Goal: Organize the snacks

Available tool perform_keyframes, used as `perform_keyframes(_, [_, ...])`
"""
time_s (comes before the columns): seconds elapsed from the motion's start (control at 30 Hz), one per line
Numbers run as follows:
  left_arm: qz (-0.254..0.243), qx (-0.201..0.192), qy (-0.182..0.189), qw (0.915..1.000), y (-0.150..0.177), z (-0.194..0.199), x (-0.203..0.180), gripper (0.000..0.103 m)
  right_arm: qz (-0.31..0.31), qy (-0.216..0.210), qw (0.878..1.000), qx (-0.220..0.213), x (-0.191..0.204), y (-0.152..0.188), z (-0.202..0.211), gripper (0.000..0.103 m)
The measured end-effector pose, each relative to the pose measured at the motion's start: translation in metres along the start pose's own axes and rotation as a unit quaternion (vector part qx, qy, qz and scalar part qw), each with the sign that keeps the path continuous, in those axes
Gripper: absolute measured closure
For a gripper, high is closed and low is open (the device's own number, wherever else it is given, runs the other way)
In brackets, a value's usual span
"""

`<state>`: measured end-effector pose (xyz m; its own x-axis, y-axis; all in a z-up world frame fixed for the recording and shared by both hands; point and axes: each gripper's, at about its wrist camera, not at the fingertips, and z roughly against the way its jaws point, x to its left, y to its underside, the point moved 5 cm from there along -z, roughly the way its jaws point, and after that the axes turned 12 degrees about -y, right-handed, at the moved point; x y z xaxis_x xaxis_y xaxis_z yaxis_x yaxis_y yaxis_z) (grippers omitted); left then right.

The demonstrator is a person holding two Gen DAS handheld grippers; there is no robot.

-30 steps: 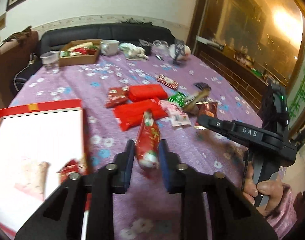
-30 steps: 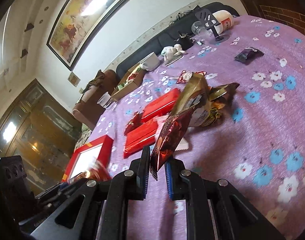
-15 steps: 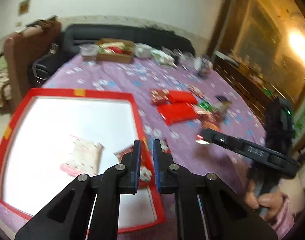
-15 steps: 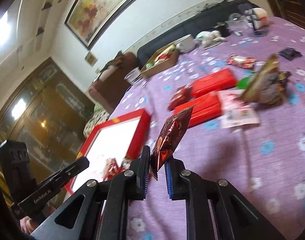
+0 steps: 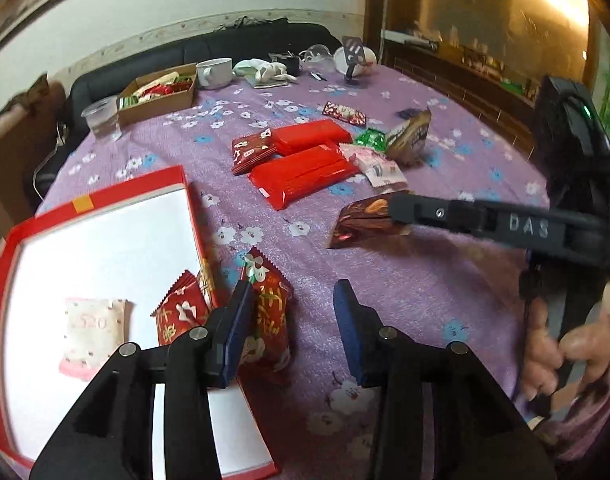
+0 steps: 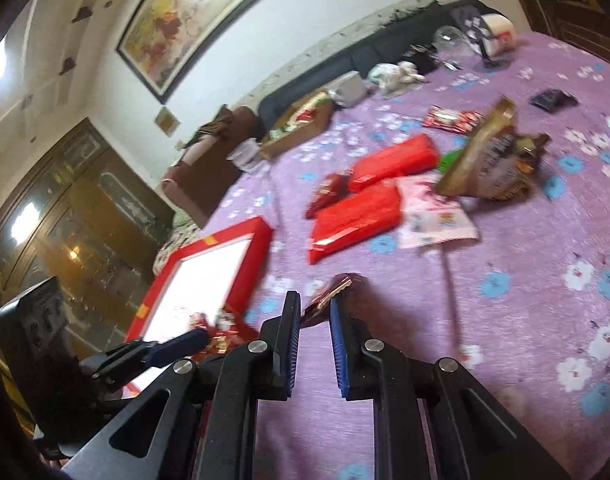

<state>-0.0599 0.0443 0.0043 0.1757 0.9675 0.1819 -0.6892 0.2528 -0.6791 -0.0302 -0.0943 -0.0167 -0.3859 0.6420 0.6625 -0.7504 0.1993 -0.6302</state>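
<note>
My left gripper [image 5: 291, 296] is open. A red snack packet [image 5: 267, 312] leans on the right rim of the red box [image 5: 91, 204], touching my left finger. Inside the box lie another red packet [image 5: 181, 312] and a pink packet [image 5: 91, 330]. My right gripper [image 6: 315, 304] holds a dark brown foil packet [image 6: 325, 296] between its jaws, low over the purple tablecloth [image 6: 505, 320]; the packet [image 5: 361, 222] also shows in the left wrist view, right of the box. The red box [image 6: 209, 264] lies to the left of my right gripper.
A pile of snacks lies mid-table: two long red packs [image 5: 305, 172], a small red packet [image 5: 251, 150], a pink packet [image 5: 375, 164], a brown bag [image 5: 411, 136]. A cardboard box of snacks [image 5: 157, 94], a plastic cup [image 5: 103, 118] and a mug [image 5: 215, 72] stand at the far edge.
My left gripper opened and let go of the red packet at the box's right rim. My right gripper moved down toward the tablecloth with the brown packet.
</note>
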Motion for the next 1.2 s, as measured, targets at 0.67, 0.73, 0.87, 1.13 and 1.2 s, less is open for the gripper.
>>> perform_keyframes(0.67, [-0.005, 0.042, 0.066, 0.997, 0.014, -0.013, -0.018, 0.064, 0.155, 0.101, 0.976, 0.112, 0.0, -0.023, -0.012, 0.033])
perform_keyframes(0.73, [-0.002, 0.034, 0.076, 0.9965, 0.015, -0.006, -0.011, 0.064, 0.197, 0.108, 0.963, 0.147, 0.006, -0.016, -0.027, 0.033])
perform_keyframes(0.87, [0.005, 0.026, 0.088, 0.9957, 0.014, 0.005, 0.005, 0.064, 0.216, 0.137, 0.946, 0.197, -0.006, -0.005, -0.054, 0.041])
perform_keyframes(1.13, [-0.005, 0.008, 0.06, 0.9982, 0.0, 0.008, 0.013, 0.064, 0.178, 0.158, 0.959, 0.152, -0.016, -0.004, -0.036, 0.064])
perform_keyframes(1.2, [-0.005, -0.001, 0.031, 0.9995, -0.006, 0.007, 0.021, 0.064, 0.153, 0.146, 0.967, 0.142, -0.021, -0.006, -0.027, 0.064])
